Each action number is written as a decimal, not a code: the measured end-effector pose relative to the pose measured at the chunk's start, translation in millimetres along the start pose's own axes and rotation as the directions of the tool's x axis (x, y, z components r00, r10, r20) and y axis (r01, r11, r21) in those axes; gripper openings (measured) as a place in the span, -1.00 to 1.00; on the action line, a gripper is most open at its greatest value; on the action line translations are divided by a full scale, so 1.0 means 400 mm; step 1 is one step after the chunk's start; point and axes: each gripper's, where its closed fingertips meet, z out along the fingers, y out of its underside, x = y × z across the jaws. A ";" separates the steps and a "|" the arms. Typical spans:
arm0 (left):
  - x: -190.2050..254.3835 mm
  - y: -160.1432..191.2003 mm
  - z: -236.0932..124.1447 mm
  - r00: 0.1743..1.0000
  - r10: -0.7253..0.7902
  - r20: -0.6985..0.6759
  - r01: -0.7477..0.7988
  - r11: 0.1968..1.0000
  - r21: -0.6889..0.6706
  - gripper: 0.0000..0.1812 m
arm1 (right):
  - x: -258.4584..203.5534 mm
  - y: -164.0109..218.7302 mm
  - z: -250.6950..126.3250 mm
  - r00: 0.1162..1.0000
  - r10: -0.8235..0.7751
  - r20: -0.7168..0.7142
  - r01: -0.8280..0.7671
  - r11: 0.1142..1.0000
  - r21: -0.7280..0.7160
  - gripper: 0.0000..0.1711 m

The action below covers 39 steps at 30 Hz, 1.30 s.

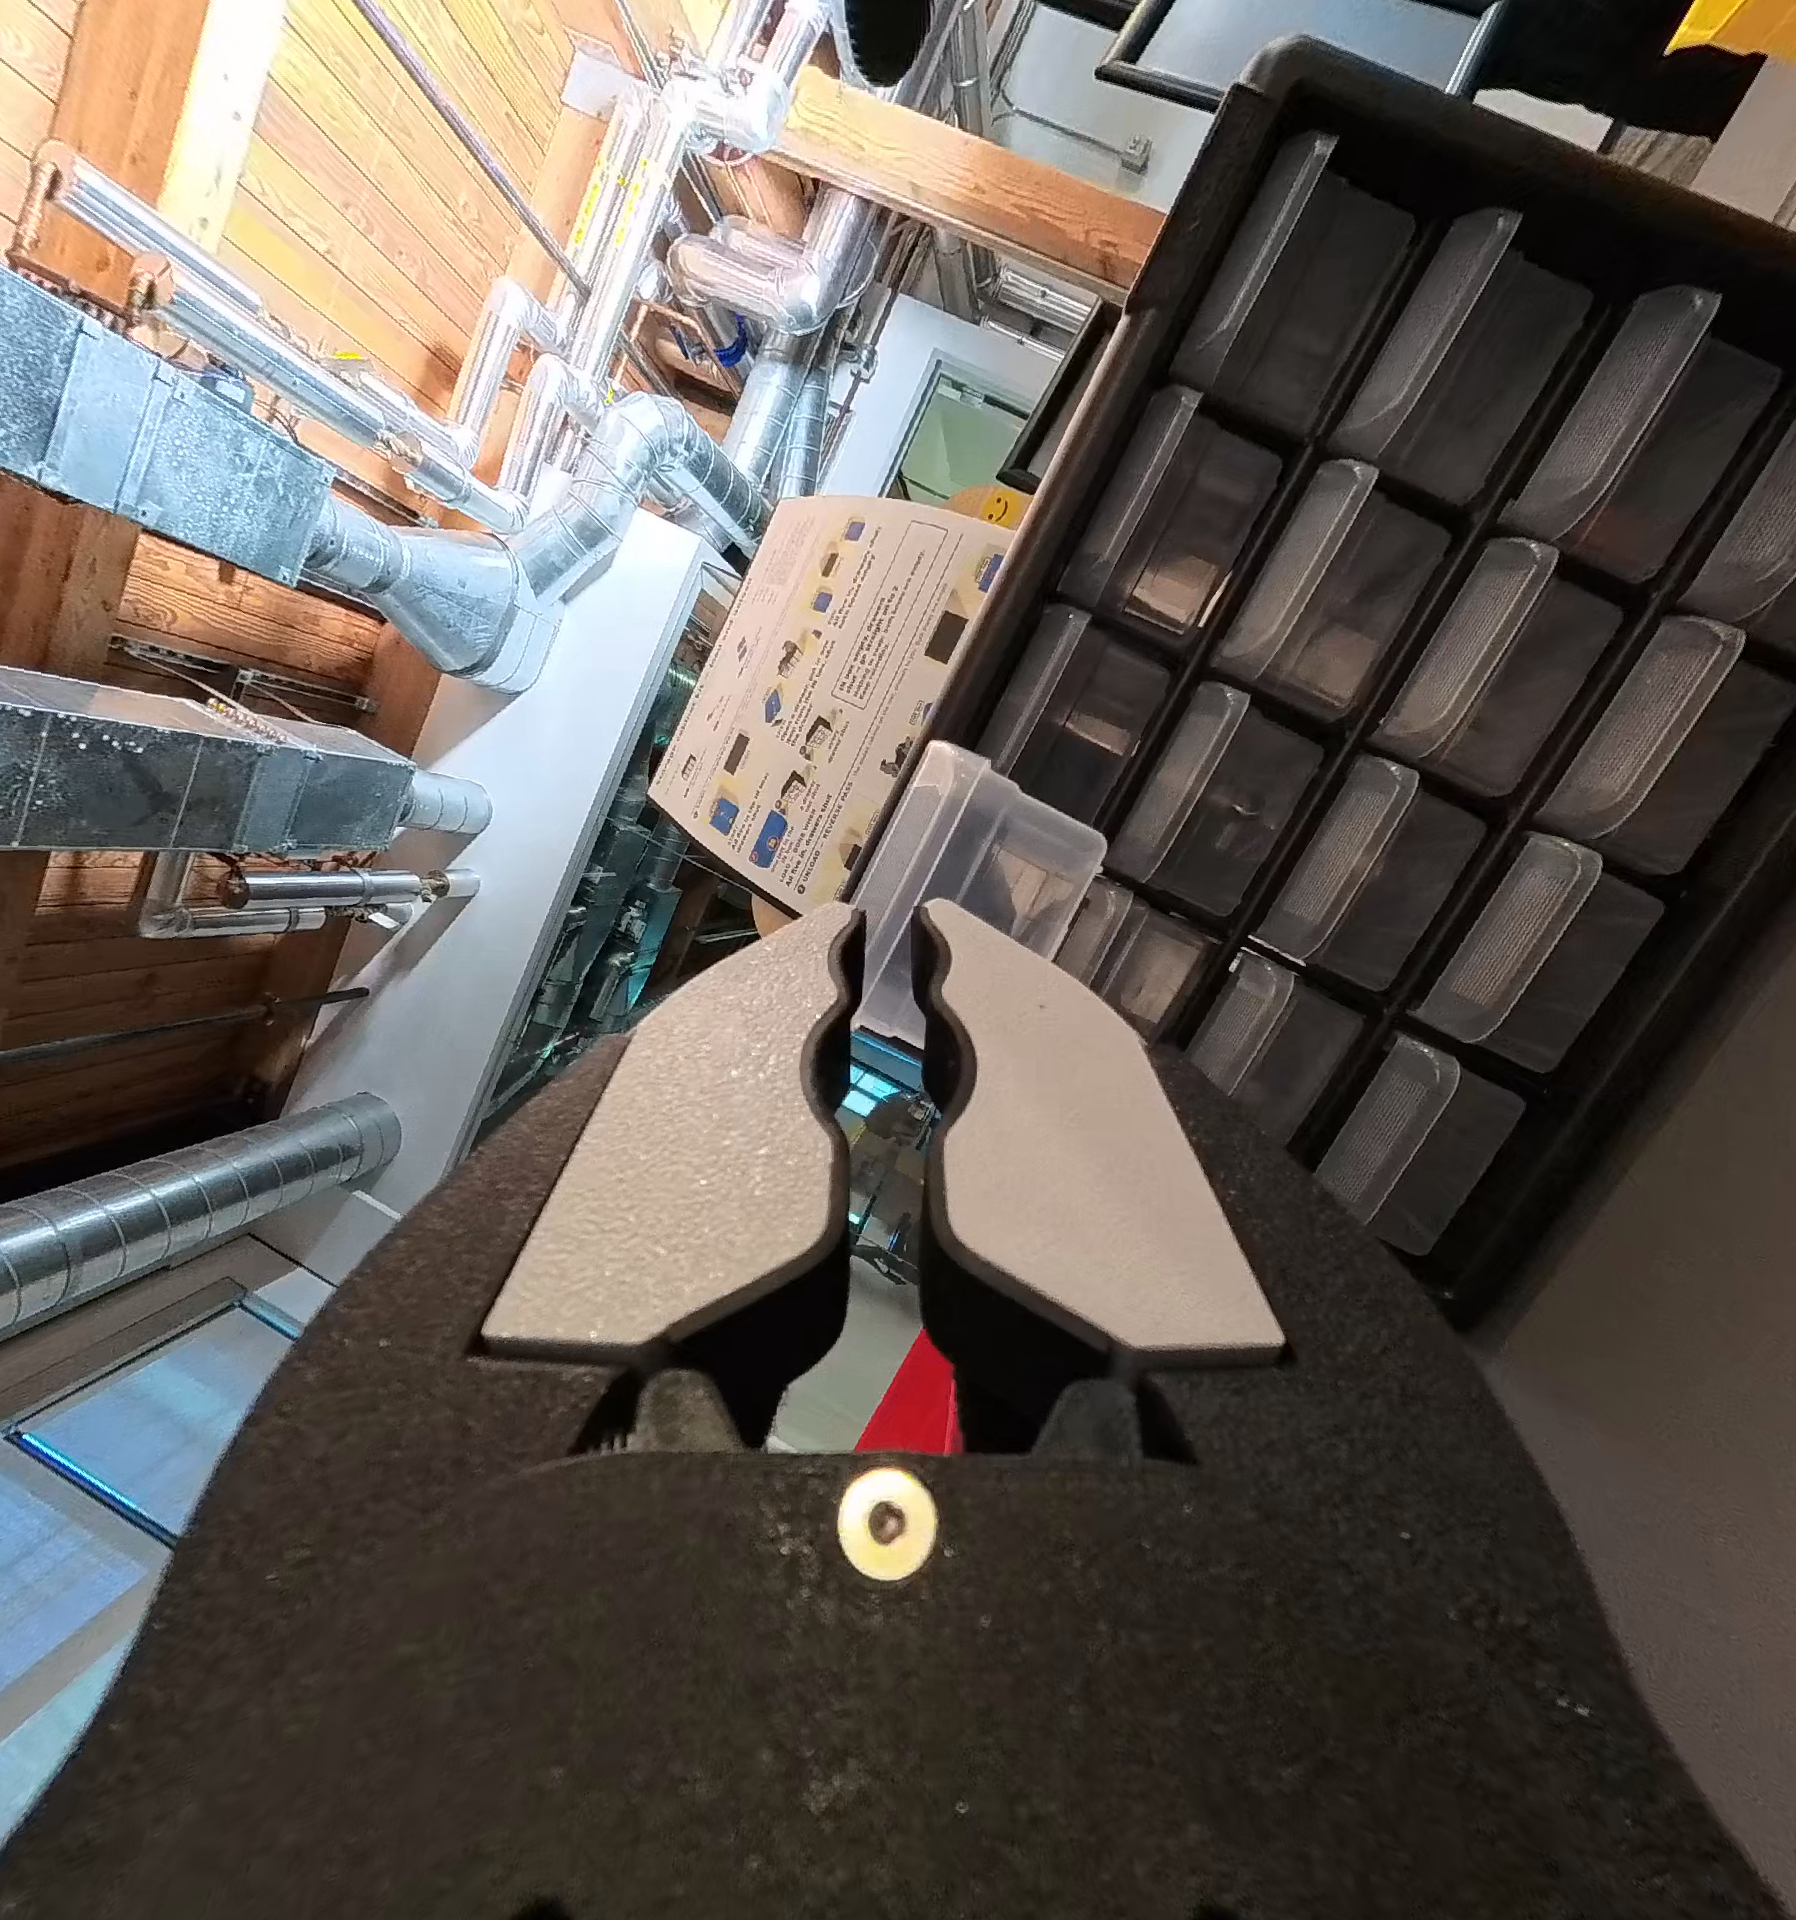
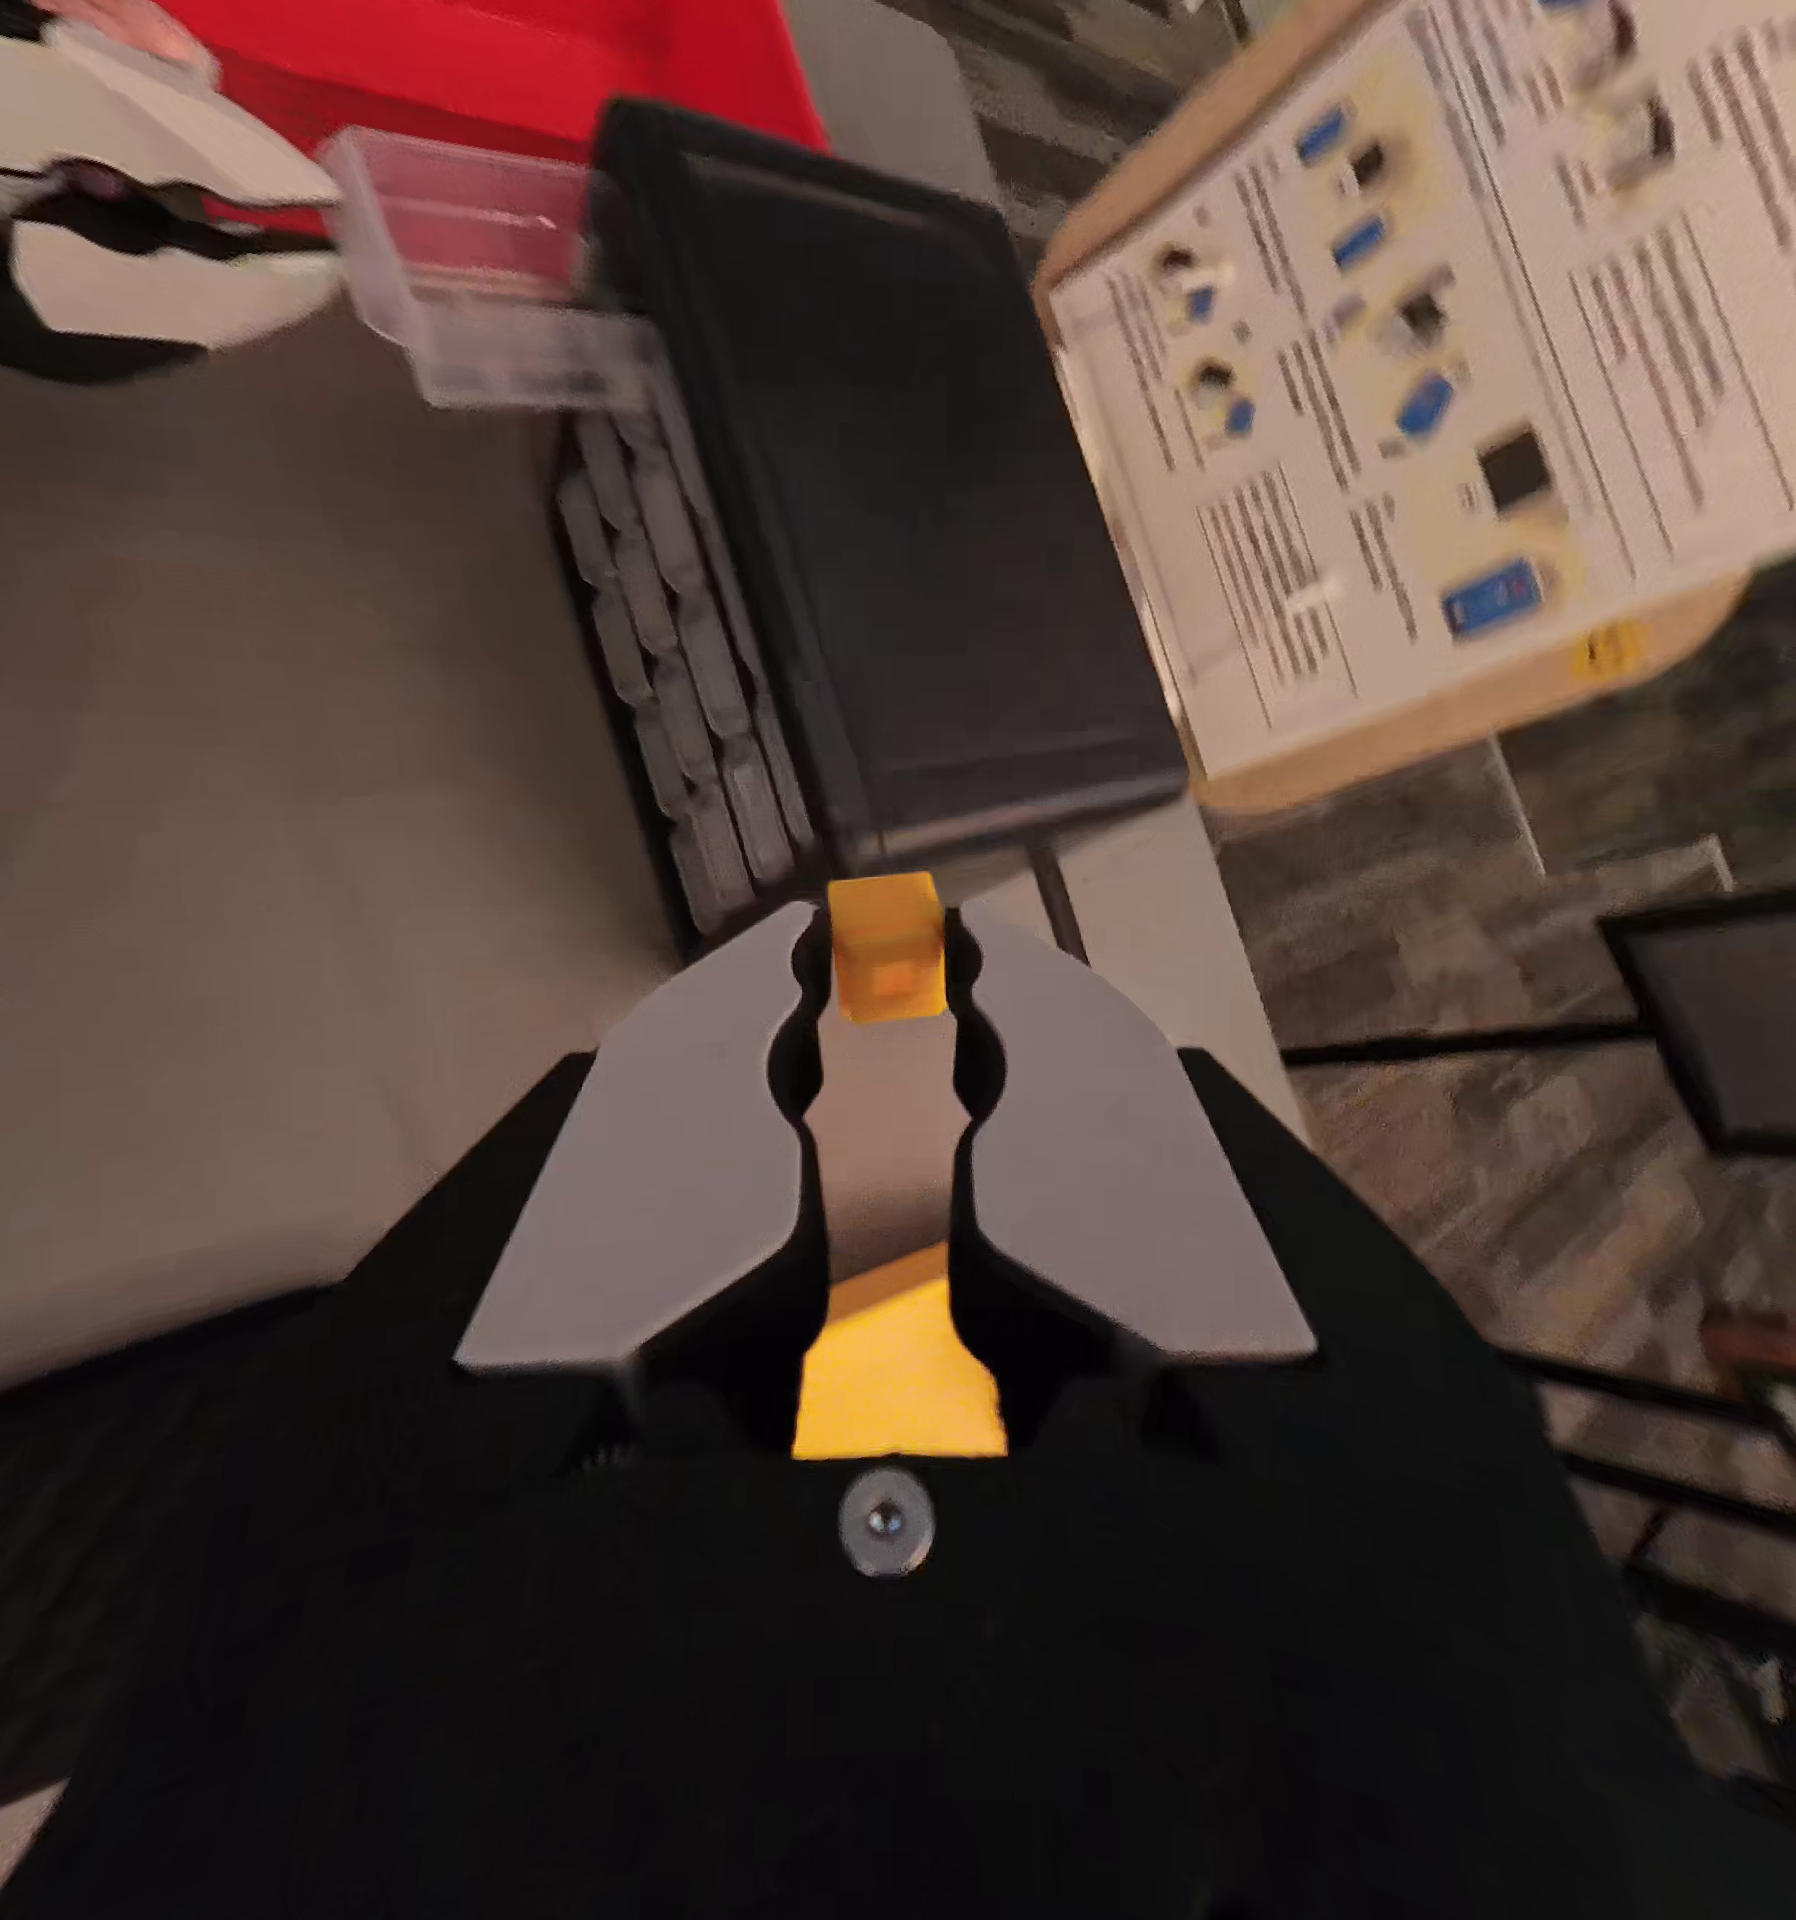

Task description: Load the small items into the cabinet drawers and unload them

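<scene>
Jaws on the right gripper (image 2: 886, 925) pinch a small yellow block (image 2: 886, 961) between their tips, held in the air short of the black drawer cabinet (image 2: 935, 520), whose dark side panel faces this camera. Those of the left gripper (image 1: 889, 935) stand a narrow slit apart with nothing between them; the left view is tilted, and their tips sit just before the one clear drawer (image 1: 977, 862) that is pulled out of the cabinet's frame (image 1: 1258, 94), at the end of a row along its edge. Every other drawer in the grid appears pushed in, and through their cloudy fronts it cannot be told whether any hold items. The right view — blurred — shows the same drawer jutting from the cabinet's front at the far end from the block, with the left gripper beside it. An instruction sheet on a board (image 2: 1445, 343) stands behind the cabinet, which rests on a pale counter (image 2: 250, 675). By this reading, loading is under way: one drawer is open and ready, one block is in hand but not yet dropped in — the rest of the loading, closing the drawer and the whole unloading appear to remain.
</scene>
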 end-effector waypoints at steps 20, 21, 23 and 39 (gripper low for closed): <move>0.002 -0.001 0.003 1.000 0.017 0.005 -0.017 1.000 -0.013 -0.91 | 0.161 0.717 0.100 0.825 0.523 -0.214 -0.556 0.683 -0.474 -0.74; 0.002 -0.001 0.003 1.000 0.019 0.005 -0.019 1.000 -0.013 -0.91 | 0.161 0.760 0.121 0.807 0.539 -0.240 -0.578 0.638 -0.508 -0.74; 0.003 -0.002 0.004 1.000 0.025 0.008 -0.025 1.000 -0.014 -0.92 | 0.168 0.841 0.160 0.773 0.554 -0.309 -0.620 0.556 -0.554 -0.74; 0.004 0.003 0.017 0.997 0.080 0.009 -0.079 0.996 -0.043 -0.92 | 0.190 0.965 0.246 0.671 0.581 -0.462 -0.736 0.439 -0.516 -0.54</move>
